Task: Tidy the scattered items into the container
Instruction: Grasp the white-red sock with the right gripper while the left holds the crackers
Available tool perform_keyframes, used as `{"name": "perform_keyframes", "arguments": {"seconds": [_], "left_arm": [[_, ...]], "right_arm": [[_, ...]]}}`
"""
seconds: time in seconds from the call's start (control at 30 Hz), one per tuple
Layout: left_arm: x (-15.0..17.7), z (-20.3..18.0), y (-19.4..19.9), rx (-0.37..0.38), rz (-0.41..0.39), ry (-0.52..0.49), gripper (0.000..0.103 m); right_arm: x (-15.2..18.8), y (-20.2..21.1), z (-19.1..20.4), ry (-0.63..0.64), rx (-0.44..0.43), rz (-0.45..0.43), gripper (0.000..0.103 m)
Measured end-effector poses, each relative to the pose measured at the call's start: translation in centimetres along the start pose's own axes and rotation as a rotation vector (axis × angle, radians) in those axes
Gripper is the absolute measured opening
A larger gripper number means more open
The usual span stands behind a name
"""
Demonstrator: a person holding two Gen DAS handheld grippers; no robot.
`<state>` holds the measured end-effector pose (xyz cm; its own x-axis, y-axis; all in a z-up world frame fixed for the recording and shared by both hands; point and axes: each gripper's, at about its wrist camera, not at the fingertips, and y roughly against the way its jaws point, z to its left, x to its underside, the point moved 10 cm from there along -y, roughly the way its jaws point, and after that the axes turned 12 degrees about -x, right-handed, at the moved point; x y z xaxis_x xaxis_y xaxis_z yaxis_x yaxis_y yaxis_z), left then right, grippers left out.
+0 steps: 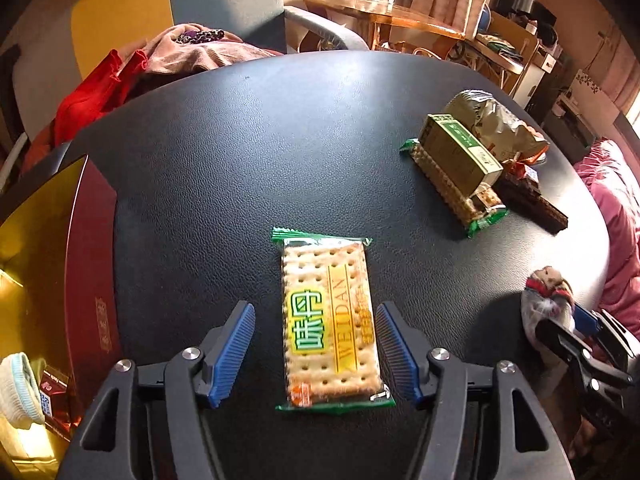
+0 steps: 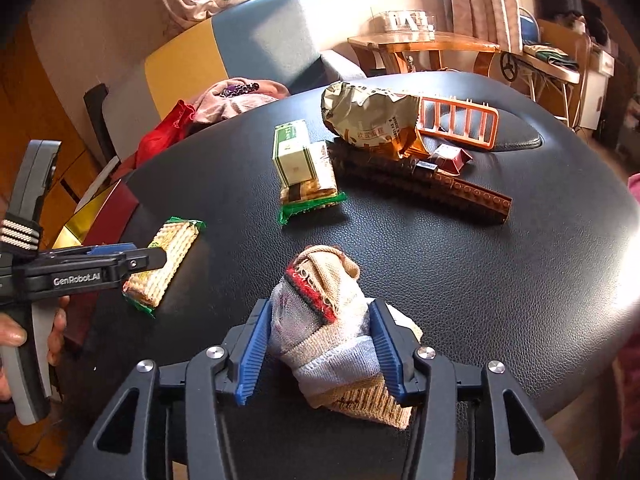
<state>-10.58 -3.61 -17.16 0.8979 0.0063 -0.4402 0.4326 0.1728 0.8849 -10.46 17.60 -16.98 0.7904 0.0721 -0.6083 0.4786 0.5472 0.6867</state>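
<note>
A cracker packet (image 1: 326,320) lies flat on the black table (image 1: 240,140) between the blue pads of my left gripper (image 1: 316,312). The jaws stand open, with a gap on the left side. In the right wrist view my right gripper (image 2: 319,308) is shut on a rolled sock (image 2: 320,312) that rests on the table, both pads against its sides. The left gripper (image 2: 152,260) shows there over the same cracker packet (image 2: 176,240). A red and gold box (image 1: 88,280) stands open at the table's left edge with a white sock (image 1: 20,388) inside.
At the far right lie a green carton (image 1: 460,152) on a second cracker packet (image 1: 456,196), a crumpled bag (image 1: 492,120) and a brown brick strip (image 1: 532,200). An orange rack (image 2: 460,120) and a small red packet (image 2: 450,158) lie behind. Clothes (image 1: 120,72) pile on a chair beyond the table.
</note>
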Motion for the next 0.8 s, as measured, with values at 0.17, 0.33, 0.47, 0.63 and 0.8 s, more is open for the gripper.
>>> {"name": "perform_keyframes", "arguments": {"seconds": [0.17, 0.33, 0.47, 0.63, 0.8], "left_arm": [[0.4, -0.3, -0.8, -0.014, 0.014, -0.007, 0.064], [0.9, 0.0, -0.9, -0.027, -0.010, -0.003, 0.051], [1.3, 0.5, -0.7, -0.018, -0.025, 0.024, 0.049], [2.4, 1.0, -0.1, 0.002, -0.036, 0.021, 0.049], [3.2, 1.1, 0.1, 0.002, -0.041, 0.028, 0.049]], "right_arm": [[0.1, -0.2, 0.2, 0.013, 0.012, 0.006, 0.056], [0.0, -0.4, 0.2, 0.015, 0.019, 0.004, 0.059], [-0.2, -0.2, 0.1, 0.005, 0.021, -0.012, 0.060], [-0.5, 0.7, -0.4, -0.023, 0.010, -0.043, 0.061], [-0.7, 0.9, -0.4, -0.011, 0.006, -0.036, 0.061]]}}
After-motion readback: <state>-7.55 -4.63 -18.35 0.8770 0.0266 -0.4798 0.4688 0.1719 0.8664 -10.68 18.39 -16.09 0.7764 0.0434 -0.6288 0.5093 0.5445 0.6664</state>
